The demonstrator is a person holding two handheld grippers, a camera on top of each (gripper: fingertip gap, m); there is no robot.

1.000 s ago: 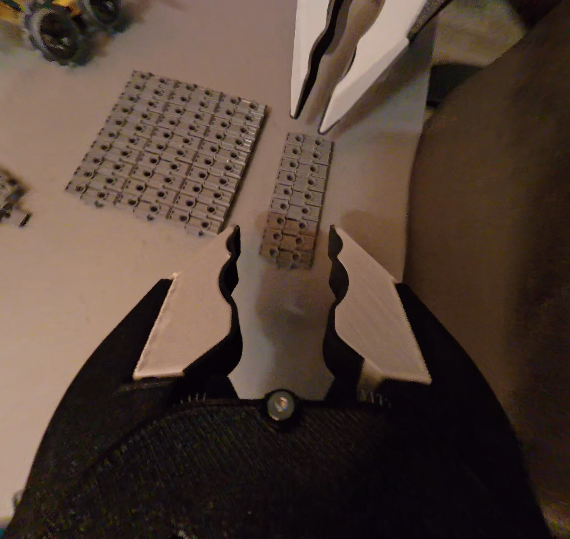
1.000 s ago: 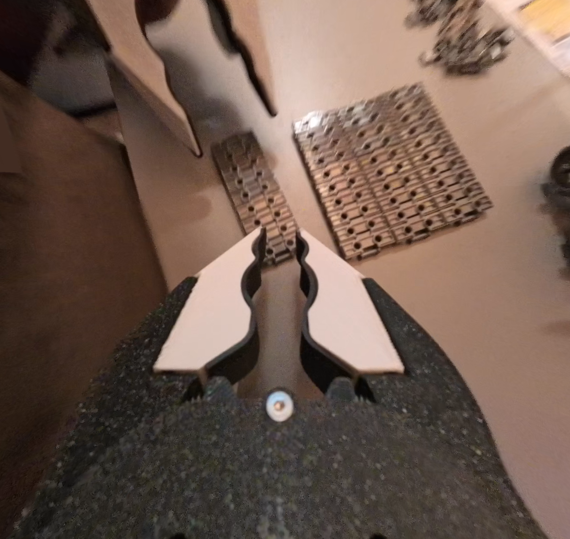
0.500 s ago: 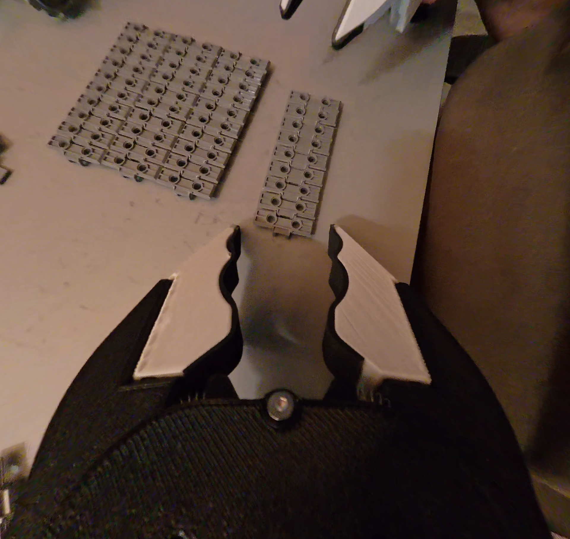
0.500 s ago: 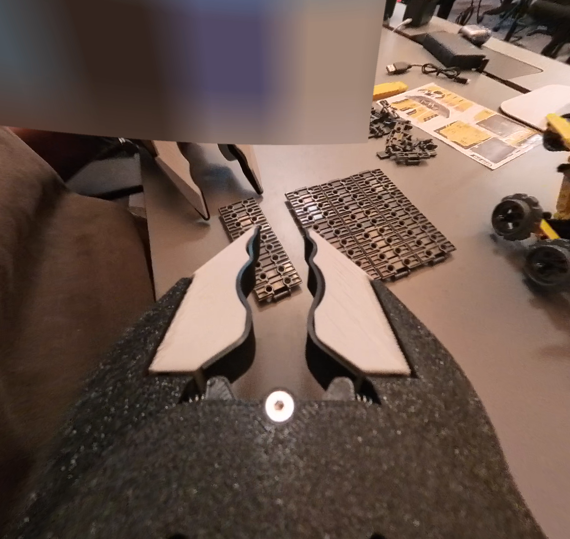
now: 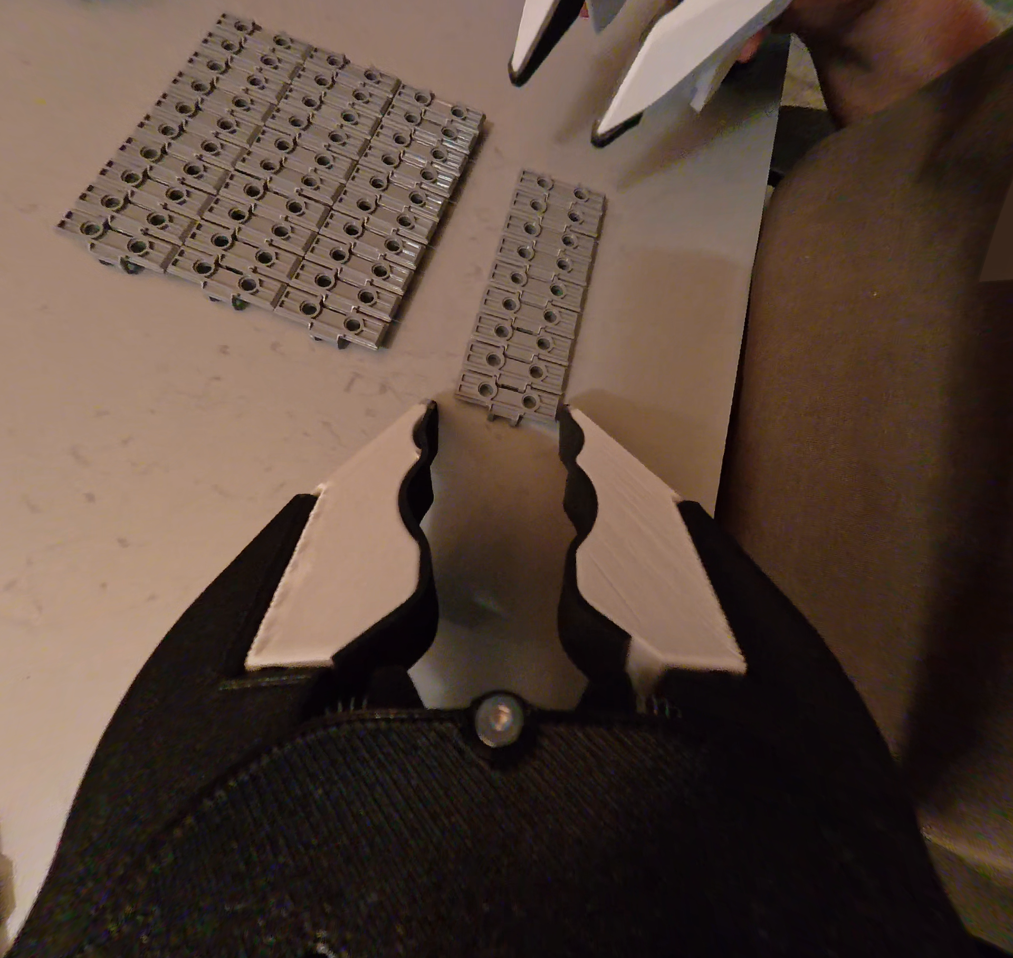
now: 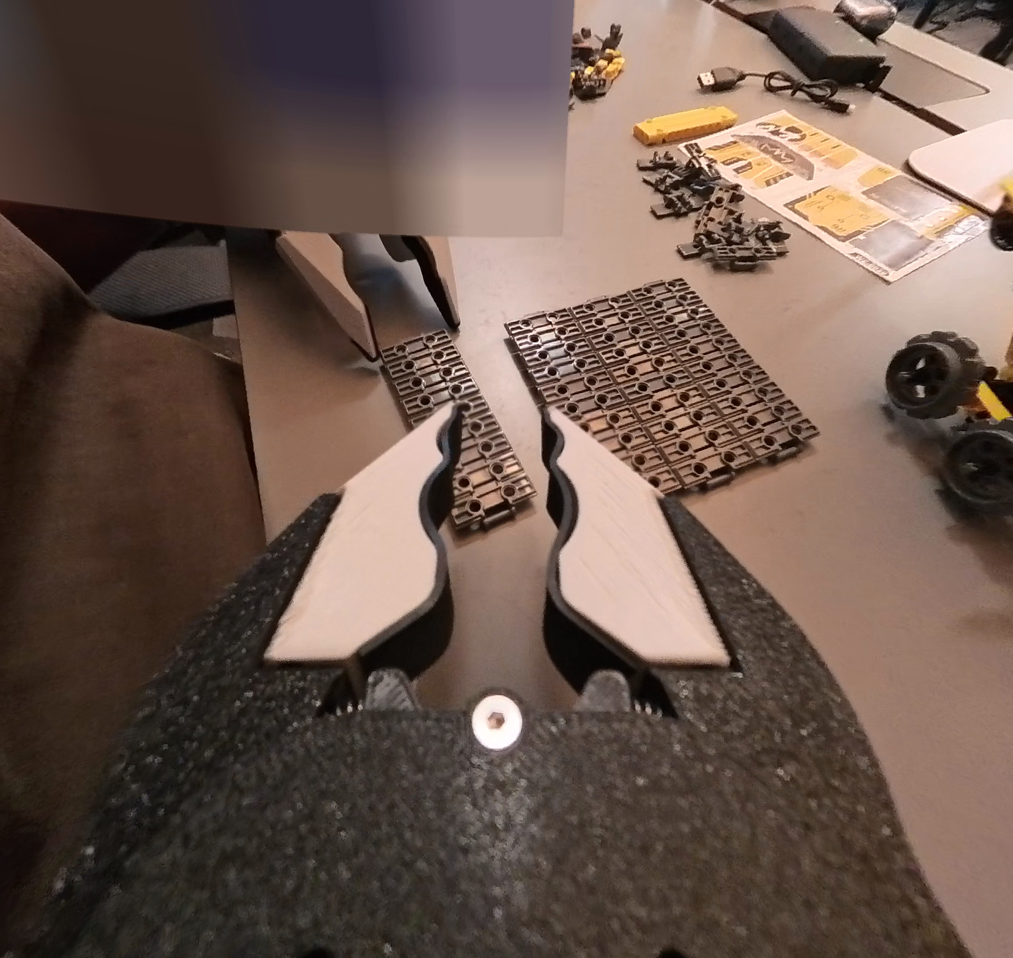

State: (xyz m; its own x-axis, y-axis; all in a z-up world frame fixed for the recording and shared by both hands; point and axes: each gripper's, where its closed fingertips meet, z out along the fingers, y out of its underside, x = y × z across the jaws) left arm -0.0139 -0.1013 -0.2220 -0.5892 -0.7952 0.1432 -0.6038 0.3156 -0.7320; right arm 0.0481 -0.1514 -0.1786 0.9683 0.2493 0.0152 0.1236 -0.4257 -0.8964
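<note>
1. My left gripper (image 5: 497,411) hangs over a pale grey table (image 5: 164,466), its two white fingers spread wide apart with nothing between them.

2. Just ahead of my left fingertips lies a narrow strip of grey linked plastic pieces (image 5: 534,296), two holes wide, flat on the table. Its near end sits right at the gap between my tips; I cannot tell whether they touch it.

3. Ahead and to the left of the left fingers, apart from the strip, lies a larger square mat of the same grey linked pieces (image 5: 279,181).

4. Beyond the far end of the strip, my right gripper (image 5: 564,109) points back toward me, fingers parted, held above the table.

5. In the right wrist view, my right gripper (image 6: 501,411) is also spread open and holds nothing. The narrow strip (image 6: 482,466) runs under and between its fingers, the left finger covering part of it.

6. To the right of the right fingers lies the square mat (image 6: 658,389), just beside the strip but not touching it.

7. Farther right stands a toy vehicle with black wheels (image 6: 932,383). Far ahead lie a heap of small dark parts (image 6: 712,219), a printed sheet (image 6: 833,186), a yellow beam (image 6: 685,123) and a black cable (image 6: 778,85).

8. My left gripper (image 6: 416,337) shows at the far end of the strip.
</note>
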